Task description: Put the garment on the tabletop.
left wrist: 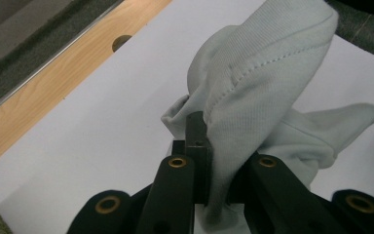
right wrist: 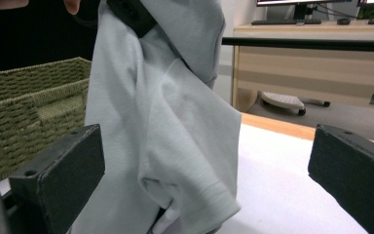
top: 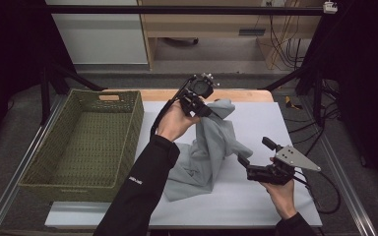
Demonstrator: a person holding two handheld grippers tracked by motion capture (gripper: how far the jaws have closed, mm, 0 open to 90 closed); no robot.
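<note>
A pale grey garment (top: pixel 211 147) hangs from my left gripper (top: pixel 207 112), which is shut on a fold of it near the top, above the white table (top: pixel 266 123). In the left gripper view the cloth (left wrist: pixel 258 83) is pinched between the black jaws, midpoint of the gripper (left wrist: pixel 209 146). The garment's lower part rests crumpled on the table. My right gripper (top: pixel 243 162) sits low at the right of the cloth, open, its jaws pointing at the hanging fabric (right wrist: pixel 165 126); the gripper's midpoint (right wrist: pixel 207 165) lies before the cloth with nothing clamped.
A green woven basket (top: pixel 86 142) stands at the table's left, also seen as a basket wall (right wrist: pixel 24 112) behind the cloth. A wooden strip (top: pixel 236 94) edges the table's far side. Cables trail at the right (top: pixel 325 191).
</note>
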